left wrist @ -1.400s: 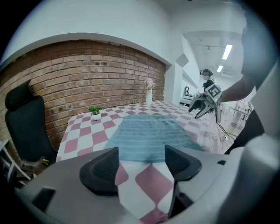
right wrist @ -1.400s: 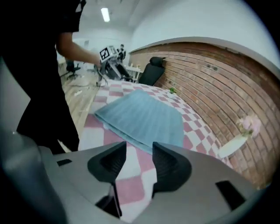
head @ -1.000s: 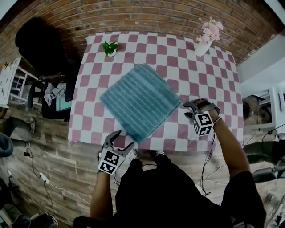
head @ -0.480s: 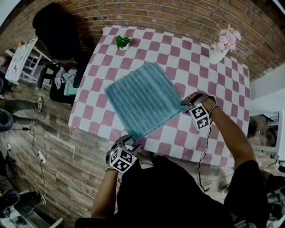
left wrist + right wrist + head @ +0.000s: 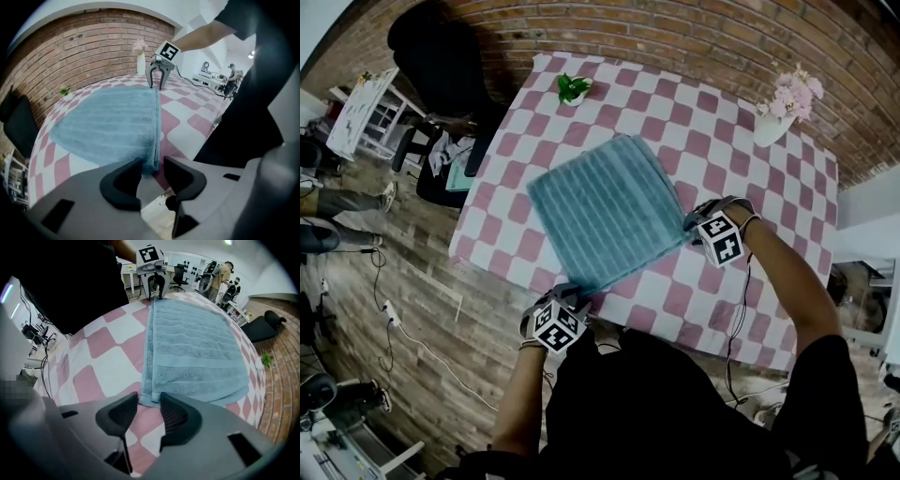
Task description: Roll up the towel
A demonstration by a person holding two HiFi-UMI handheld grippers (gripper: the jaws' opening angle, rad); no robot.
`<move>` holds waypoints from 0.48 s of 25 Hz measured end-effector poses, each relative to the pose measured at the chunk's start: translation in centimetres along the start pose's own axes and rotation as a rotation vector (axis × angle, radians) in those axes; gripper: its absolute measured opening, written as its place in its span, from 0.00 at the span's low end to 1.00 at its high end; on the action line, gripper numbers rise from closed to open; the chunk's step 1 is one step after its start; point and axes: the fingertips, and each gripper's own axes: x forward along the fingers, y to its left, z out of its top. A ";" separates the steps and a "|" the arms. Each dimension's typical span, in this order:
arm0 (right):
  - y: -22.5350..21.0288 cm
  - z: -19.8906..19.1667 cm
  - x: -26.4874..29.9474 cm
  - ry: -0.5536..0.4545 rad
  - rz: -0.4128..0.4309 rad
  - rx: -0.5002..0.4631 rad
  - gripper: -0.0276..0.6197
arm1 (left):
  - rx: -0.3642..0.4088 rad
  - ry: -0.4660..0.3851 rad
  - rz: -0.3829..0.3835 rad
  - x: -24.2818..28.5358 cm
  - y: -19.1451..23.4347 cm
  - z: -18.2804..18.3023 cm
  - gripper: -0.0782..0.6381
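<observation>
My left tongs [image 5: 151, 166] point steeply down at the near corner of the towel [image 5: 605, 208], close to the front edge of the surface [image 5: 712, 127]. Their jaws have just been closing and now stand only narrowly apart, with the folded corner between the pads. A sliver of pink check shows beside one pad and the cloth lies flat, so I read them as not yet clamped. My right tongs [image 5: 149, 401] point straight down over the other end of that same towel edge. They are equally narrow, and the corner fills most of the gap between the pads, again with no bunching or lift that I can see. The towel itself is a ribbed blue-green square, folded into layers, lying flat and turned diagonally on the red-and-white checked surface. A white vase of pink flowers [image 5: 776, 117] and a small green plant [image 5: 573, 89] sit well apart from it along the far side. From the head view the marker cubes cover both sets of tips, and my own body cuts off the near rim of the surface. Whatever lies under the pads is hidden in the gripper views, and the figures in the room behind are too small to make out.
</observation>
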 end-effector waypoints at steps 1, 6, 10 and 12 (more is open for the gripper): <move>-0.3 -0.1 0.0 -0.002 -0.022 -0.003 0.24 | 0.024 0.014 0.001 0.1 0.0 0.1 0.32; -1.3 0.1 0.3 0.000 -0.091 -0.042 0.13 | 0.090 0.083 0.026 0.2 -0.3 0.0 0.23; -0.9 0.1 -0.4 -0.039 -0.141 -0.001 0.12 | 0.103 0.077 0.066 -0.3 -0.1 0.2 0.13; -0.9 0.3 -1.6 -0.069 -0.181 0.025 0.12 | 0.101 0.069 0.079 -1.0 0.0 0.4 0.13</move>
